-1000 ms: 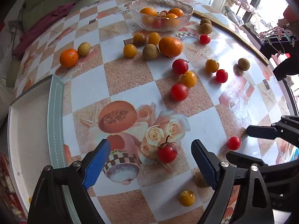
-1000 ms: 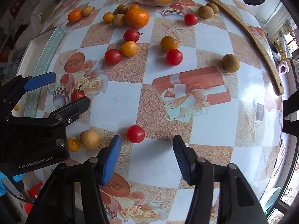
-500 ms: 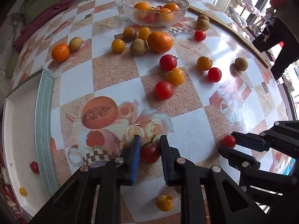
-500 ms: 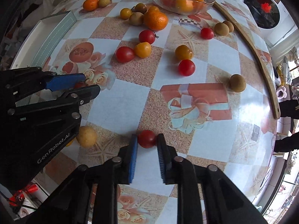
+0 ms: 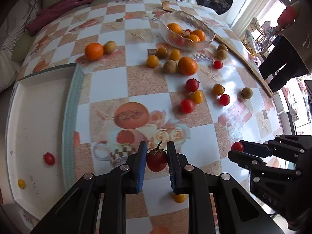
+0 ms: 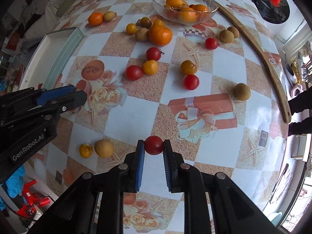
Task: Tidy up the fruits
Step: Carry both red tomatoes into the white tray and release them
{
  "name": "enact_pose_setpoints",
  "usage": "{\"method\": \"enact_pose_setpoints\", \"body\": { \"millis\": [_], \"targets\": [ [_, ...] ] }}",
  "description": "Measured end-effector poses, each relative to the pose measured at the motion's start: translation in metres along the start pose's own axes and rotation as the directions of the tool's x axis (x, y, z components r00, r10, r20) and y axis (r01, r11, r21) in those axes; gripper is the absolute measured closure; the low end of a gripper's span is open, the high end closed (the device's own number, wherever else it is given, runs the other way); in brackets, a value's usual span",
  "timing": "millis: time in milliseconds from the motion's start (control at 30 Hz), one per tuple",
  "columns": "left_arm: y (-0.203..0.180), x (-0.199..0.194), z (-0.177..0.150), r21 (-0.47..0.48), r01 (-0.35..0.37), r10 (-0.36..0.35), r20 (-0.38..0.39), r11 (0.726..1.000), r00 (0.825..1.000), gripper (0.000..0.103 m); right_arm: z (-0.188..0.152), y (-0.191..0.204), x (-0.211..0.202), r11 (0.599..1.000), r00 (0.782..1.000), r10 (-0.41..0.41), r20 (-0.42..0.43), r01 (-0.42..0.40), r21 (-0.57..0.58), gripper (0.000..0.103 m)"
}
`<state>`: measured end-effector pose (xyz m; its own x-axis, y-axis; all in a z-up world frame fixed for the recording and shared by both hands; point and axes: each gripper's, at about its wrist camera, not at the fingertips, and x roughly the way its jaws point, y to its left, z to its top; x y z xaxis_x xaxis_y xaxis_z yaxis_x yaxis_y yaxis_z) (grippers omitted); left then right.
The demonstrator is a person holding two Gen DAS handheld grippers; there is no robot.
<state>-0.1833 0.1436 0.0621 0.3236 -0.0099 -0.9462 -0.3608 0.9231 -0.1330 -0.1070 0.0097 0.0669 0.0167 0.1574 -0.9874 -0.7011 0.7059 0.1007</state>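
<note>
Near the white rectangular tray with the pale green rim (image 5: 70, 117), which we take as our landmark, we hold one fruit in each claw. Our left gripper (image 5: 156, 160) is clamped on a dark red tomato with a green stem (image 5: 156, 160), just beside the rim of the tray and lifted a little over the checkered tablecloth with printed fruits and roses (image 5: 109, 81), as far as we can judge. Our right gripper (image 6: 153, 146) is closed on a small round red cherry tomato (image 6: 153, 145), further from the tray. Inside the tray lie already one small red tomato (image 5: 49, 159) and one tiny yellow tomato (image 5: 21, 183), so we judge that the sorting has only begun. Far from the tray, the clear glass bowl (image 5: 209, 34) holds some oranges. Between bowl and tray, many fruits are still loose on the cloth: a big orange (image 6: 160, 35), several red and yellow tomatoes, and brown round fruits. Two more, a yellow tomato (image 6: 85, 150) and a tan round fruit (image 6: 103, 148), lie close to our right claw. We think the most of the work is left.
</note>
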Motion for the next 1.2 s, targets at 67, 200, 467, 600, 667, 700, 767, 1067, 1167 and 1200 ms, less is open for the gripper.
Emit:
{"method": "enact_pose_setpoints", "body": {
  "millis": [67,200,467,600,667,700,767,1067,1167,1200],
  "targets": [
    [0.011,-0.008,-0.004,-0.019,-0.002,0.002,0.012,1.0,1.0,0.081,0.005,0.003,-0.003,1.0,1.0,0.002,0.003,-0.002,-0.005,0.082],
    [0.034,-0.018,-0.007,-0.07,-0.007,0.009,0.025,0.998,1.0,0.081,0.007,0.011,-0.007,1.0,1.0,0.016,0.01,-0.016,-0.021,0.082],
    [0.087,-0.038,-0.026,-0.177,-0.04,0.049,0.047,0.983,0.998,0.081,0.029,0.062,-0.013,0.994,0.998,0.054,0.02,-0.052,-0.093,0.082],
    [0.116,-0.047,-0.038,-0.235,-0.061,0.075,0.052,0.97,0.996,0.081,0.042,0.093,-0.012,0.989,0.997,0.078,0.023,-0.074,-0.129,0.082],
    [0.13,-0.051,-0.043,-0.262,-0.073,0.09,0.053,0.962,0.995,0.081,0.048,0.109,-0.012,0.986,0.995,0.093,0.023,-0.089,-0.145,0.082],
    [0.137,-0.053,-0.046,-0.274,-0.078,0.096,0.053,0.959,0.994,0.081,0.052,0.117,-0.011,0.984,0.995,0.101,0.024,-0.096,-0.153,0.082],
    [0.15,-0.057,-0.051,-0.297,-0.086,0.107,0.054,0.951,0.993,0.081,0.059,0.133,-0.011,0.979,0.993,0.112,0.026,-0.106,-0.174,0.082],
    [0.204,-0.06,-0.049,-0.362,-0.135,0.17,0.068,0.923,0.983,0.081,0.092,0.197,0.002,0.956,0.985,0.17,0.013,-0.162,-0.243,0.082],
    [0.218,-0.053,-0.04,-0.375,-0.154,0.192,0.067,0.914,0.979,0.081,0.104,0.215,0.009,0.949,0.984,0.18,0.006,-0.172,-0.263,0.082],
    [0.223,-0.05,-0.037,-0.381,-0.16,0.198,0.062,0.911,0.978,0.081,0.109,0.221,0.013,0.947,0.984,0.18,0.001,-0.173,-0.27,0.082]
  ]
}}
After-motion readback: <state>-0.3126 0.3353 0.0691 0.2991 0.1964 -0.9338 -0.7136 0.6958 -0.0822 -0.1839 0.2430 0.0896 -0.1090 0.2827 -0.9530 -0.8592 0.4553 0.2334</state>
